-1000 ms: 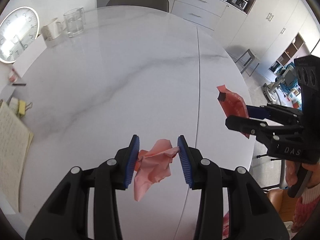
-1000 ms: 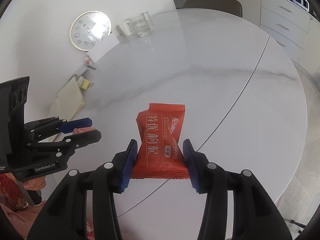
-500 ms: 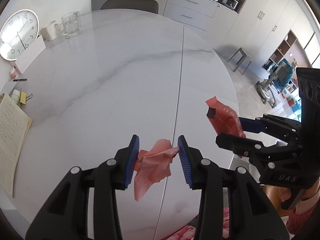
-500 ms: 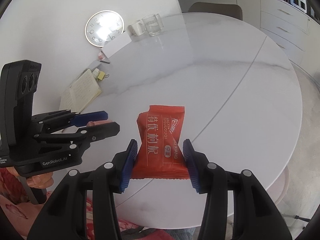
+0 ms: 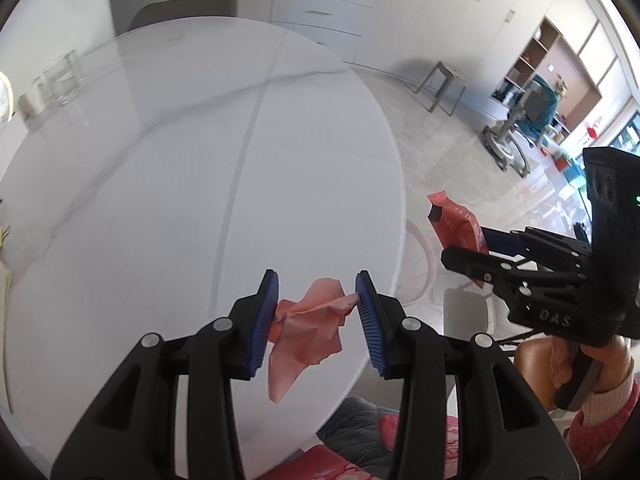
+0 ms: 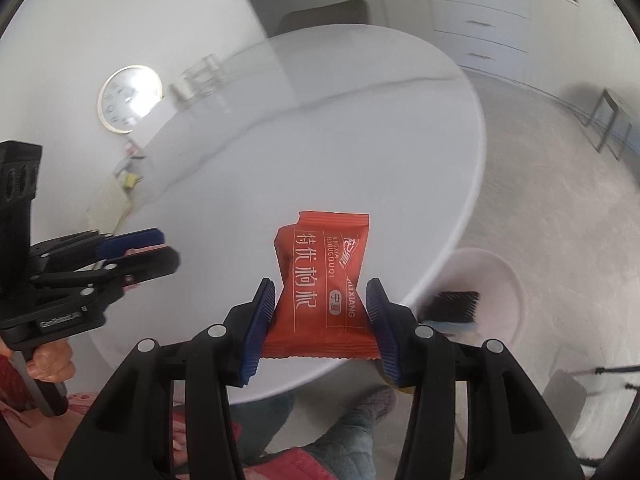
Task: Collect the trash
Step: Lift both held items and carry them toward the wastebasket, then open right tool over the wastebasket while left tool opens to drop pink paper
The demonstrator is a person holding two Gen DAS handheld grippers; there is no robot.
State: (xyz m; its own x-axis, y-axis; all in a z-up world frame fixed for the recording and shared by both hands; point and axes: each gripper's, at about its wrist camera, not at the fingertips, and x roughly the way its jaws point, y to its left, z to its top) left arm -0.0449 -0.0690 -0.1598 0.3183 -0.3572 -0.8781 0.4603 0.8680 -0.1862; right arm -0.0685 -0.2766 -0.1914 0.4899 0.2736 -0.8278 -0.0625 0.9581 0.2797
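My left gripper (image 5: 317, 312) is shut on a crumpled pink paper scrap (image 5: 308, 330) and holds it above the near right edge of the round white marble table (image 5: 160, 184). My right gripper (image 6: 320, 316) is shut on a red snack wrapper (image 6: 322, 280) with white lettering, held above the table's near edge. The wrapper also shows in the left wrist view (image 5: 456, 226), off the table's right side. A white round bin (image 6: 494, 296) stands on the floor below the table edge, with a black and blue object inside; its rim shows in the left wrist view (image 5: 420, 268).
A round clock (image 6: 130, 98), glasses (image 6: 204, 76) and a notebook (image 6: 108, 204) are at the table's far left. A grey chair (image 5: 184, 12) stands behind the table. A small metal stool (image 5: 442, 86) and white cabinets are on the right. My knees are below the table.
Both grippers have pulled back and swung right, from over the table to its near right edge. The floor and the white bin have come into view. Both still hold their trash.
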